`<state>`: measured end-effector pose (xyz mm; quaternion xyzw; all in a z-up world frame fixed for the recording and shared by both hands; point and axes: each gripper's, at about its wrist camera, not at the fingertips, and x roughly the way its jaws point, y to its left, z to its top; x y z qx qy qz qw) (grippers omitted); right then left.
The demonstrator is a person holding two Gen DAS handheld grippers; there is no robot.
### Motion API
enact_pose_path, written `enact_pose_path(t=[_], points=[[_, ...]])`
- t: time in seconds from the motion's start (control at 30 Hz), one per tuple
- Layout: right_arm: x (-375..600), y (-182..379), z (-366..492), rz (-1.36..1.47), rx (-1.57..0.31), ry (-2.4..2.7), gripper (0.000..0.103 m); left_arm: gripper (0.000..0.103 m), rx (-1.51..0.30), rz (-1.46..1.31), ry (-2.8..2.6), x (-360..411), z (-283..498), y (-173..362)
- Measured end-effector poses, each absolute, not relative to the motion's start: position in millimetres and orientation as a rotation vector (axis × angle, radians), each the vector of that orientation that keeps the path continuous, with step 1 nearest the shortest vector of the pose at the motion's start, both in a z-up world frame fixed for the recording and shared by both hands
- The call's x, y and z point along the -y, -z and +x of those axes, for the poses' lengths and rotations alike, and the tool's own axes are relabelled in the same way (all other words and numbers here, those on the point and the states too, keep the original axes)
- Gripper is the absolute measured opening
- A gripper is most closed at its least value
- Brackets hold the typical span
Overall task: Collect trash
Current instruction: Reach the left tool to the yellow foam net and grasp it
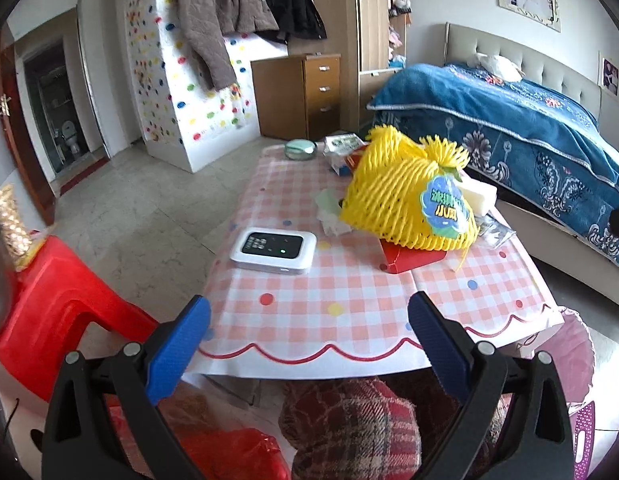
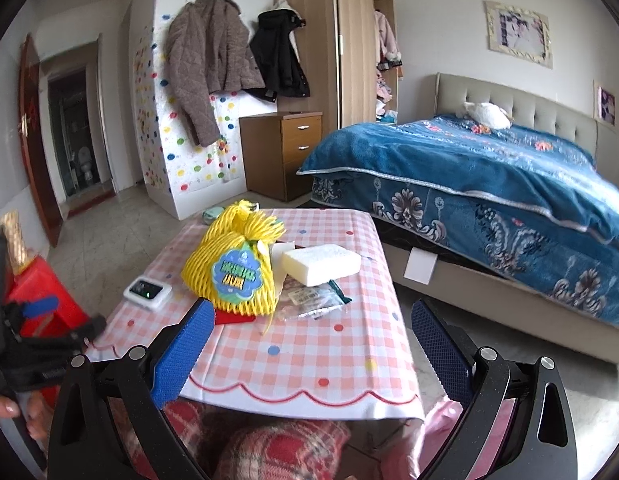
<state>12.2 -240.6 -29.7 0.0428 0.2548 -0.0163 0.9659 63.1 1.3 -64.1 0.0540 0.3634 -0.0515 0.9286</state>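
A yellow foam fruit net (image 1: pixel 405 196) (image 2: pixel 233 264) with a blue-green label lies on a small table with a pink checked cloth (image 1: pixel 341 304) (image 2: pixel 309 344). A red paper piece (image 1: pixel 409 258) sits under it. Beside it lie a white foam block (image 2: pixel 319 262), clear plastic wrappers (image 2: pixel 313 300), a crumpled tissue (image 1: pixel 329 210) and small packets (image 1: pixel 343 148). My left gripper (image 1: pixel 309 344) hovers open over the table's near edge with nothing between its fingers. My right gripper (image 2: pixel 309 352) is also open and empty, just short of the net.
A white pocket device (image 1: pixel 273 250) (image 2: pixel 147 292) lies on the table's left. A red plastic stool (image 1: pixel 57 300) stands at the left, a bed with a blue blanket (image 2: pixel 489 200) at the right. A pink bag (image 2: pixel 445 416) hangs below the table. A plaid-clad knee (image 1: pixel 349 428) is beneath.
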Motion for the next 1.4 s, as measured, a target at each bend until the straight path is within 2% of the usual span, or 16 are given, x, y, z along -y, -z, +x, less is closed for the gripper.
enact_pose_path(t=[0.4,0.63,0.67,0.7,0.73,1.0,1.1,1.23,1.27,1.33,1.4], points=[[249,62,61,0.046,-0.580,0.083,0.097,0.096,-0.750,0.112,0.169,32,122,91],[262,72,83,0.039,-0.584,0.086,0.091,0.096,-0.797,0.058,0.247,52,163,105],[263,74,86,0.040,-0.589,0.083,0.089,0.096,-0.804,0.056,0.257,55,168,107],[265,76,89,0.038,-0.596,0.083,0.076,0.096,-0.806,0.054,0.267,58,172,109],[266,80,93,0.033,-0.611,0.093,0.069,0.096,-0.806,0.052,0.279,61,178,111],[270,104,115,0.055,-0.707,0.025,0.053,0.096,-0.827,-0.052,0.414,66,209,126],[267,108,116,0.053,-0.724,0.011,0.050,0.085,-0.812,-0.112,0.475,63,210,125],[263,110,115,0.046,-0.731,-0.001,0.050,0.053,-0.777,-0.153,0.509,60,207,116],[262,109,113,0.046,-0.730,-0.003,0.050,0.042,-0.770,-0.162,0.514,59,205,114],[261,107,110,0.047,-0.726,-0.003,0.050,0.028,-0.748,-0.160,0.532,59,199,106],[260,104,106,0.049,-0.719,-0.001,0.050,0.021,-0.721,-0.151,0.538,60,191,97]])
